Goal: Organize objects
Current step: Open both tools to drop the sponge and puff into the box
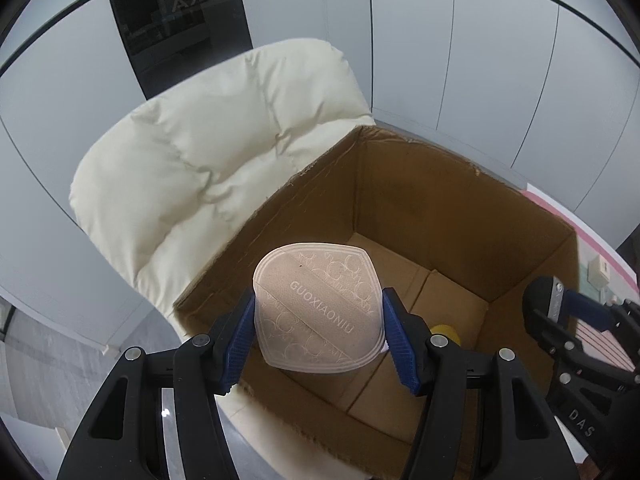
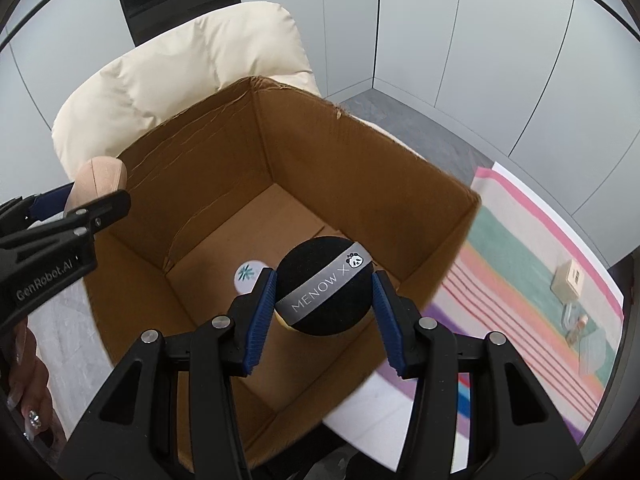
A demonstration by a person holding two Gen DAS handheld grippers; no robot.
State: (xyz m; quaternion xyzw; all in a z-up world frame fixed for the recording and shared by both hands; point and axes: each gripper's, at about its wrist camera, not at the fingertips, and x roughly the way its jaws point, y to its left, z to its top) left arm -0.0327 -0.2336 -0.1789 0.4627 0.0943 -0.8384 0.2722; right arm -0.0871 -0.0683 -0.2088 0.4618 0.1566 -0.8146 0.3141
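left gripper (image 1: 318, 330) pinches a beige puff (image 1: 318, 308) marked guoxiaoniu, above the open cardboard box (image 1: 420, 184). right gripper (image 2: 324, 300) pinches a black round puff (image 2: 324, 290), grey menow band, over the box. cream cushion (image 1: 200, 160) behind the box; striped cloth (image 2: 532, 280) beside it.

Matt brown cardboard box (image 2: 360, 168)

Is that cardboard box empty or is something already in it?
Not empty. The box is open-topped, and a small white round thing lies on its floor. The two puffs are held above it, not dropped in.
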